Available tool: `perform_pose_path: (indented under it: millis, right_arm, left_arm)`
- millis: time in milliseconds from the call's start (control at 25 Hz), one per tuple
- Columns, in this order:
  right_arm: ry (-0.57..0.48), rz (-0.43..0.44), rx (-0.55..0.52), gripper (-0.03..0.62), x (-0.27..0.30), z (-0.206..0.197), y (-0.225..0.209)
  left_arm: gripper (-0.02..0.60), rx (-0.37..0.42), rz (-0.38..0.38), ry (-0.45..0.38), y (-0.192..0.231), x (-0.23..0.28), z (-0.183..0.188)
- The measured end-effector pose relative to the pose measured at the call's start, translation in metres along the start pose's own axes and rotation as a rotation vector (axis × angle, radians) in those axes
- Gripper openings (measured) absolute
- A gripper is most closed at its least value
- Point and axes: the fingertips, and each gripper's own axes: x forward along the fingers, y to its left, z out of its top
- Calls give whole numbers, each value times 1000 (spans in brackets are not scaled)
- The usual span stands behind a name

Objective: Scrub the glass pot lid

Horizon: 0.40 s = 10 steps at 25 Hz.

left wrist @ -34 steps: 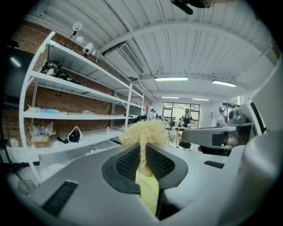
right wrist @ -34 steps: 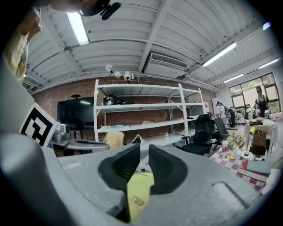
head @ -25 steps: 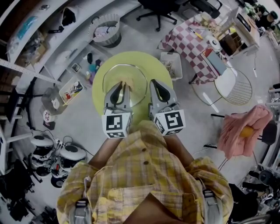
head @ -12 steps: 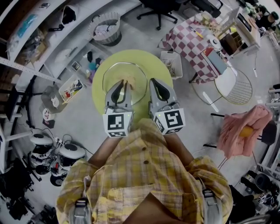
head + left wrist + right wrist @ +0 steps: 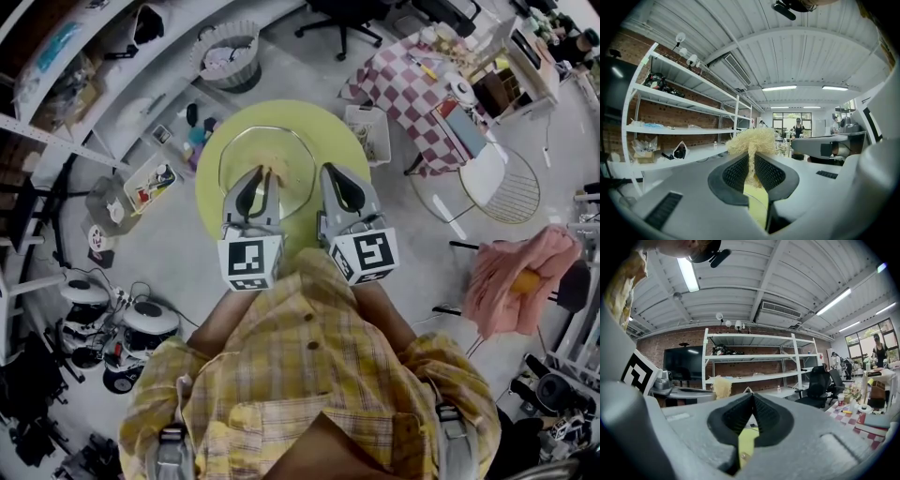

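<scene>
Unmoved since a second ago, with left gripper [image 5: 266,176] pinching a straw-coloured scrubber [image 5: 752,140] over the glass pot lid [image 5: 246,150] on the yellow table [image 5: 323,127] and right gripper [image 5: 330,174] pressed shut, empty, beside; likely mid-scrub, next calling for rubbing strokes across the glass.

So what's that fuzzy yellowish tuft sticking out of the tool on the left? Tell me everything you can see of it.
It is a scrubber: a pale, straw-coloured wad of rough, frizzy fibres. The left hand-held gripper is shut on its middle, so it is pinched thin between the jaws and puffs out beyond their tips. It is held over the glass lid, which lies on the round yellow-green table; whether it touches the glass cannot be told.
</scene>
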Motion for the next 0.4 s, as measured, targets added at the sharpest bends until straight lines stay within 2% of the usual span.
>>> perform_pose_path:
  millis: [400]
  right_arm:
    - [-1, 11, -7, -2, 2, 1, 10]
  left_arm:
    - [43, 17, 4, -3, 4, -6, 1]
